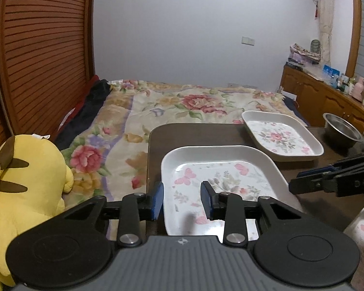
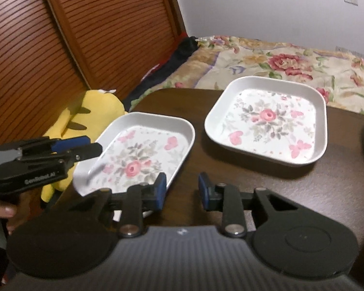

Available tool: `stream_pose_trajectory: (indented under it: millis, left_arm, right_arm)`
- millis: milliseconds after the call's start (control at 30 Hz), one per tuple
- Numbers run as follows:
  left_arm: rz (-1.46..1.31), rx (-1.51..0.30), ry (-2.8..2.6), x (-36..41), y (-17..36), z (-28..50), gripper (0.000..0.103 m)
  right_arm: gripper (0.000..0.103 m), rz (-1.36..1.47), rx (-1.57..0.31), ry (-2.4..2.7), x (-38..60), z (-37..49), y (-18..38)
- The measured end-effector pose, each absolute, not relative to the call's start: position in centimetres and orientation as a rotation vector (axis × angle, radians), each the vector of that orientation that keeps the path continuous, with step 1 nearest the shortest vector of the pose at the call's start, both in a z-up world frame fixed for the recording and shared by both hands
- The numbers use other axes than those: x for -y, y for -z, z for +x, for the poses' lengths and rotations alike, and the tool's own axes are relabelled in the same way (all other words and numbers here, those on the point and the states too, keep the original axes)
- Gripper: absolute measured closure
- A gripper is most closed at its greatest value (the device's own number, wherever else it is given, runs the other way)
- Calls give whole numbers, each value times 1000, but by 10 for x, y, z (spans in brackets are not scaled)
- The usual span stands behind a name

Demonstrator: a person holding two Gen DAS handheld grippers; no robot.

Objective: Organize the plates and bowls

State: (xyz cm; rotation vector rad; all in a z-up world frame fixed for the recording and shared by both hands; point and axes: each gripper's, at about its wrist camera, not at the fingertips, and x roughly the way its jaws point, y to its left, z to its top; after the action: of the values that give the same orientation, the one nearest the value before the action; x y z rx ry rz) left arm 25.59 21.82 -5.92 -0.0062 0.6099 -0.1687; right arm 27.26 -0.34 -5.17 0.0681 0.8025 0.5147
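Left wrist view: the left gripper [image 1: 182, 200] stands partly open astride the left rim of the near floral plate [image 1: 220, 169] on the worktop [image 1: 196, 133], pads not pressing; a second plate [image 1: 282, 135] lies at 2 o'clock (steel bowl [image 1: 342, 131] beyond).

Right wrist view: the right gripper [image 2: 182, 190], partly open, straddles that near plate's right rim, gripping nothing.
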Motion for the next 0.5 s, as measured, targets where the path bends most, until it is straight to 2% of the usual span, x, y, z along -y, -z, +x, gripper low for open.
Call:
stream_pose_trajectory:
  millis: [100,267,500]
  left_arm:
    - [-17,-626,147,-222,63,259,68]
    - [-43,-650,132,-229,69,259,80]
    - [-75,-663,131,-234,72,259,88]
  right_arm:
    - [73,81,-804,-521,3,271,51]
    - [75,92,-799,-534,0,271,49]
    - [79,106,-812,-531,-4,277,56]
